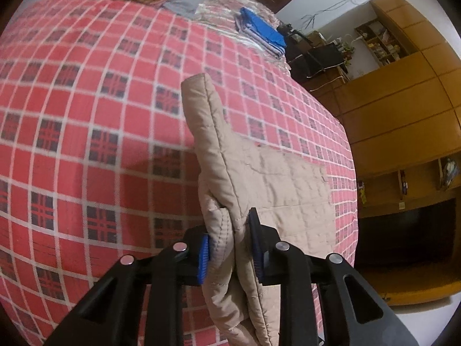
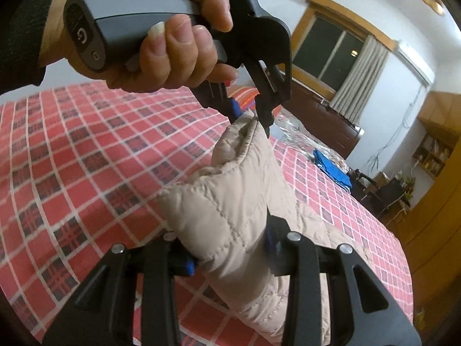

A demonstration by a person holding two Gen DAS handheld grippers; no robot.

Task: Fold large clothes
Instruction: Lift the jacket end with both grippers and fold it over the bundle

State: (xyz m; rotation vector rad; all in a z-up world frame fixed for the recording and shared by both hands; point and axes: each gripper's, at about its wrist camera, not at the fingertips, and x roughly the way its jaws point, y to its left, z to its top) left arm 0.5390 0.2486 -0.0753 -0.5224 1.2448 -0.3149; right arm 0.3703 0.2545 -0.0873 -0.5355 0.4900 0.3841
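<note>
The beige quilted jacket (image 1: 253, 173), puffy and partly lifted over the red checked bed (image 1: 86, 115), is clenched by both the left gripper (image 1: 229, 248) and right gripper (image 2: 230, 248), while only the right view shows the hand (image 2: 173, 28).

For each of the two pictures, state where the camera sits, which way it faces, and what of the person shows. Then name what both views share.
Left wrist: sits on the left claw, faces across the checked bedspread toward wooden cabinets; no body shows.
Right wrist: sits on the right claw, faces the bed and window; a hand and dark sleeve show, holding the left claw.
Shared: beige quilted garment, bedspread, blue folded cloth.
</note>
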